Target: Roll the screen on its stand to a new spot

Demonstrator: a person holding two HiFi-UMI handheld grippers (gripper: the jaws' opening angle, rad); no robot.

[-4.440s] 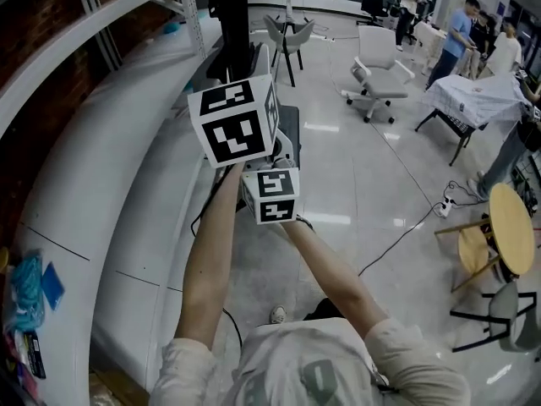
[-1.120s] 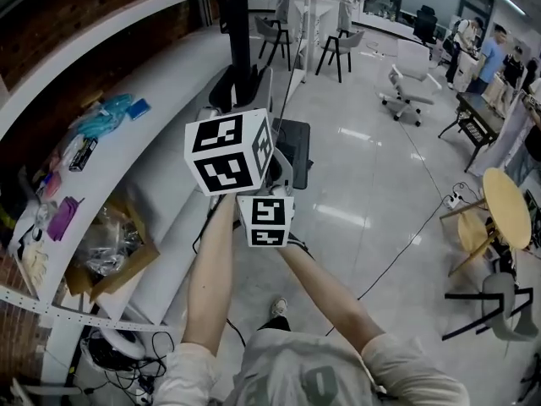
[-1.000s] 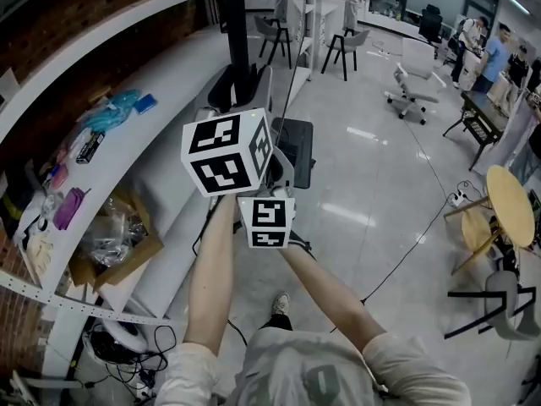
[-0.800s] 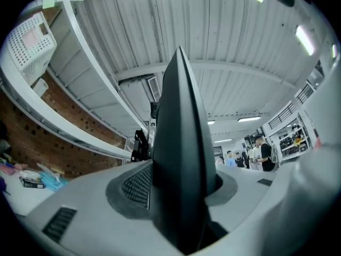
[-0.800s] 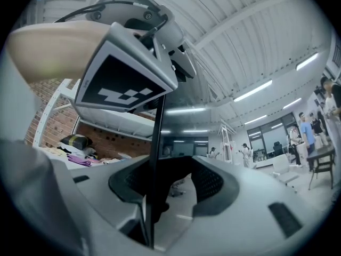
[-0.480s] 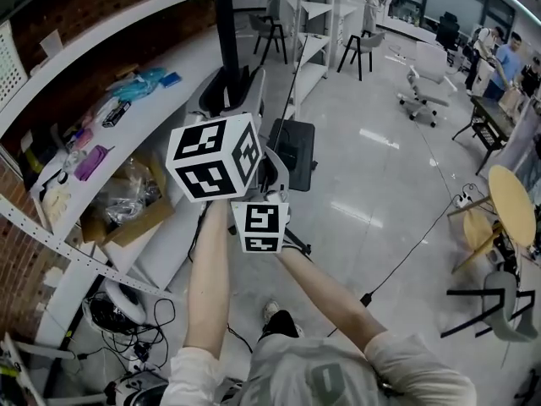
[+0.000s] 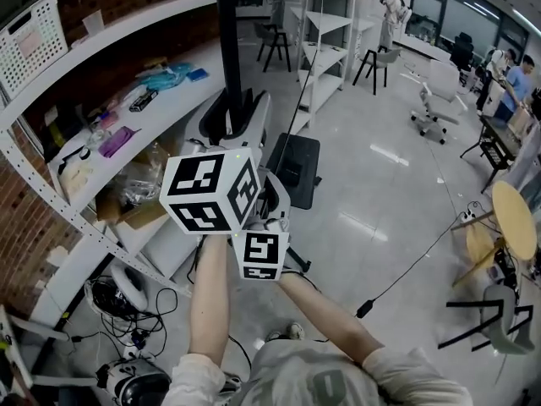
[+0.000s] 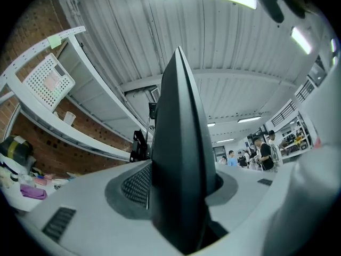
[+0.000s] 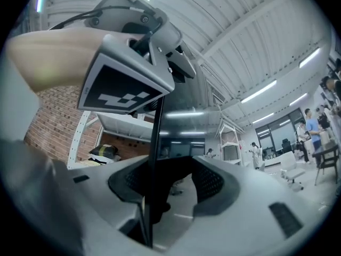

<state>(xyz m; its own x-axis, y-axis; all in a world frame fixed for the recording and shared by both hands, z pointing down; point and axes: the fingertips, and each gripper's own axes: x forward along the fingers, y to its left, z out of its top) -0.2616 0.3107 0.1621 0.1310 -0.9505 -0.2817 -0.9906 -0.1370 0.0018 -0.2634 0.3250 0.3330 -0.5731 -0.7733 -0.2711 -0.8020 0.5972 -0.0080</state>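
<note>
The screen (image 7: pixel 259 108) stands edge-on on a tall black pole (image 7: pixel 228 32) with a flat black base (image 7: pixel 293 166) on the glossy floor. Both arms reach forward to it, and the marker cubes hide the jaws in the head view: the left cube (image 7: pixel 211 193) is above, the right cube (image 7: pixel 260 255) below. In the left gripper view, my left gripper (image 8: pixel 181 196) is shut on the screen's dark edge (image 8: pixel 178 143). The right gripper view shows my right gripper (image 9: pixel 160 196) shut on the thin, mirror-like panel (image 9: pixel 155 143), with the left cube (image 9: pixel 125 84) just above.
A long white shelf (image 7: pixel 51 155) with clutter and a cardboard box (image 7: pixel 135 205) runs along the left. Cables (image 7: pixel 127 307) lie under it. A white shelving unit (image 7: pixel 331 24) stands ahead, a round wooden table (image 7: pixel 516 218) at right. A cord (image 7: pixel 414 260) crosses the floor.
The screen, its stand and both grippers have rolled on together along the left shelf. The box and clutter have drawn nearer, and the shelving unit ahead is closer. Both grips look unchanged.
</note>
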